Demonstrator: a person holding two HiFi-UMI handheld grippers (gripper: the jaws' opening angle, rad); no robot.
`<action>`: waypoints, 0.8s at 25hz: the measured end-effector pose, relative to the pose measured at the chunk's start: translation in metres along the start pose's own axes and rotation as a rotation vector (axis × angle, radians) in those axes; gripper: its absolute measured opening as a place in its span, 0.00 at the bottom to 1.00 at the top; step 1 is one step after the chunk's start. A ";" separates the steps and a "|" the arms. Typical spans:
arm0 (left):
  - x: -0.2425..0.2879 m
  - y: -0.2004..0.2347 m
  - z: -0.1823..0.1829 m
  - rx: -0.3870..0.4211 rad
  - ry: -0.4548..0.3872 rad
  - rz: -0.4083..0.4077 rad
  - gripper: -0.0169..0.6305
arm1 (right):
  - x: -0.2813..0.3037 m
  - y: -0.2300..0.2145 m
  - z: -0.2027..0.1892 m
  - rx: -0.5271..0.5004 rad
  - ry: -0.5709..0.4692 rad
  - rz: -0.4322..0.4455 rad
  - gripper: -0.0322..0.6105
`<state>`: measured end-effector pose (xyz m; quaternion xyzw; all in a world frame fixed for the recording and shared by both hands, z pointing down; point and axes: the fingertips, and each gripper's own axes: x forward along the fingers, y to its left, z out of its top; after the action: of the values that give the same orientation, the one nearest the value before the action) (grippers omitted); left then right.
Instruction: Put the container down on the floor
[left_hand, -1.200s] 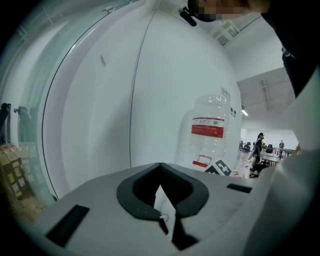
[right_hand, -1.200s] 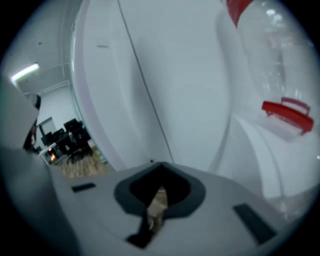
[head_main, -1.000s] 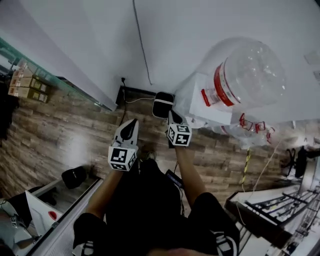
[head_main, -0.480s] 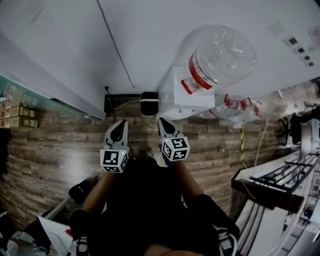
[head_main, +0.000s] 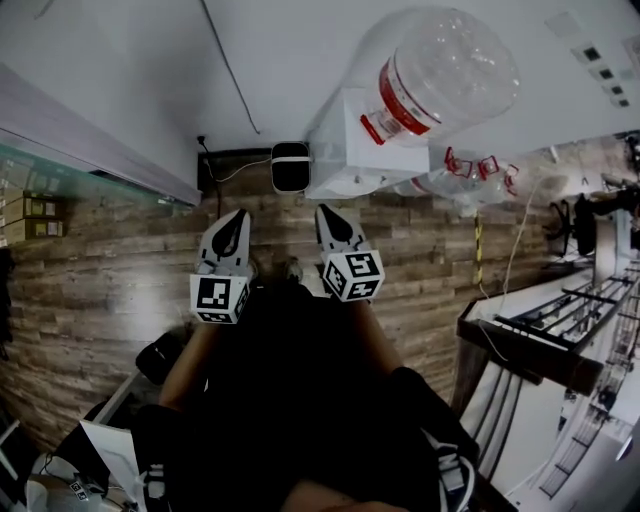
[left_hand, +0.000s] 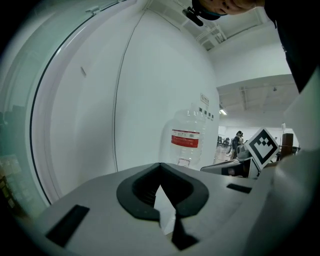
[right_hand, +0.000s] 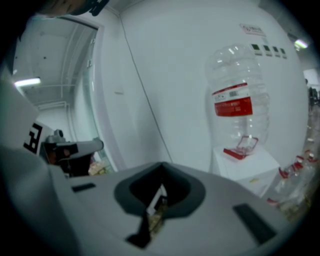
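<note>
The container is a large clear water bottle (head_main: 440, 65) with a red label, standing neck down on a white dispenser box (head_main: 345, 150) against the wall. It also appears in the left gripper view as the bottle (left_hand: 189, 137) and in the right gripper view as the bottle (right_hand: 237, 105), well ahead of both grippers. My left gripper (head_main: 237, 215) and right gripper (head_main: 325, 212) are held side by side in front of the person's body, short of the dispenser. Both are shut with nothing between their jaws.
A black box (head_main: 290, 166) with a cable sits on the wooden floor (head_main: 100, 280) by the wall, left of the dispenser. Several empty bottles with red handles (head_main: 475, 170) lie to the dispenser's right. Metal racks (head_main: 540, 340) stand at the right, a glass partition (head_main: 90, 175) at the left.
The head view has swung, so the bottle and dispenser now sit higher in the frame. Both grippers stay shut and side by side, pointing towards the dispenser.
</note>
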<state>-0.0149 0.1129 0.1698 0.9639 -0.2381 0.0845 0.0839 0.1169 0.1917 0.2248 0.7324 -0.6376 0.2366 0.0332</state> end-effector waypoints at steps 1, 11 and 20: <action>0.000 -0.003 0.000 -0.004 -0.001 -0.012 0.07 | -0.001 0.000 0.000 0.003 -0.001 -0.002 0.10; 0.002 -0.008 -0.003 -0.021 -0.003 -0.070 0.07 | 0.001 -0.002 -0.003 0.035 0.002 -0.016 0.10; 0.007 -0.012 0.000 -0.027 -0.011 -0.089 0.07 | 0.000 -0.003 0.000 0.028 -0.003 -0.022 0.10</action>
<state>-0.0030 0.1199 0.1700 0.9728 -0.1964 0.0724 0.0992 0.1196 0.1921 0.2252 0.7400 -0.6263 0.2442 0.0246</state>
